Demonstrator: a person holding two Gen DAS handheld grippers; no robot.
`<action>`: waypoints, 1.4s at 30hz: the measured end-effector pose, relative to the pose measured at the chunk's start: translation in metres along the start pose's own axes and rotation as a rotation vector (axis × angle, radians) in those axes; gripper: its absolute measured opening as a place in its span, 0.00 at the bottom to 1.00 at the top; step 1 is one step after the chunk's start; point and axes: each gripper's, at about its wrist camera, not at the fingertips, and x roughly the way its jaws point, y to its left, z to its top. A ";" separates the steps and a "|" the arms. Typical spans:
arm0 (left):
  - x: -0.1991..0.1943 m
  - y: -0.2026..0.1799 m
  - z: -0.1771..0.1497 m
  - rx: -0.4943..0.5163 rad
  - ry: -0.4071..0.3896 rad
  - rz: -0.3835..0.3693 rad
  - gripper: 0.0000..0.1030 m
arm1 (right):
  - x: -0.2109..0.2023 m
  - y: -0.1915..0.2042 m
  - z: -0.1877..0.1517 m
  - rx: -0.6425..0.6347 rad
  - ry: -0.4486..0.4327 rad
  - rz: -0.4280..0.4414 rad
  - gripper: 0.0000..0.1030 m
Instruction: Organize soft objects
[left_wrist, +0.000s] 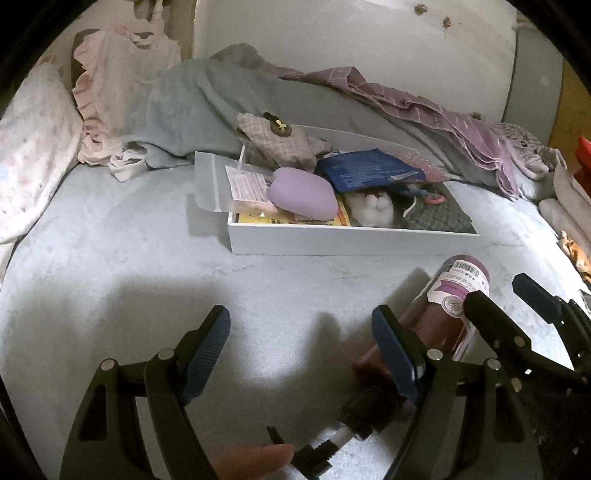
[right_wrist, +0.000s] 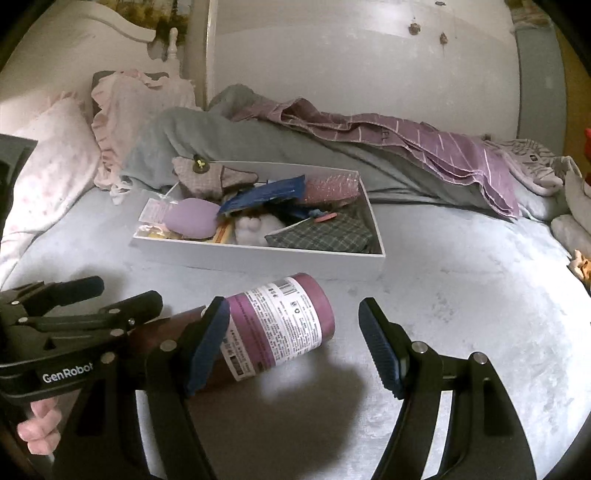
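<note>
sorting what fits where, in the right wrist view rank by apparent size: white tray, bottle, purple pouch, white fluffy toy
1. white tray
2. bottle, though it lies nearer the camera, so it looks enlarged
3. purple pouch
4. white fluffy toy, partly hidden

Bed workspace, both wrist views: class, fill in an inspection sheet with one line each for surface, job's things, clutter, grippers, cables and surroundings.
Surface: pale blue bedspread, wrinkled, bare in the foreground.
Job's things: white tray holding a lilac pouch, white fluffy toy, checked cloth and blue packet; a purple bottle lies on its side in front of the tray.
Clutter: grey blanket, purple striped cloth, pink frilled pillow.
Grippers: left gripper open, empty; right gripper open, the bottle between its fingers, pads not pressing.
Cables: nothing seen.
Surroundings: white wall, white headboard.
</note>
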 end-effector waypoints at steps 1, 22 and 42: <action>0.000 0.000 0.000 0.004 -0.002 0.002 0.77 | 0.001 -0.002 0.000 0.012 0.005 0.005 0.75; 0.002 0.002 -0.002 0.024 0.001 0.043 0.77 | 0.005 -0.017 0.000 0.060 0.025 0.019 0.78; 0.002 0.003 -0.002 0.022 -0.003 0.047 0.78 | 0.002 -0.016 -0.001 0.047 0.018 0.004 0.78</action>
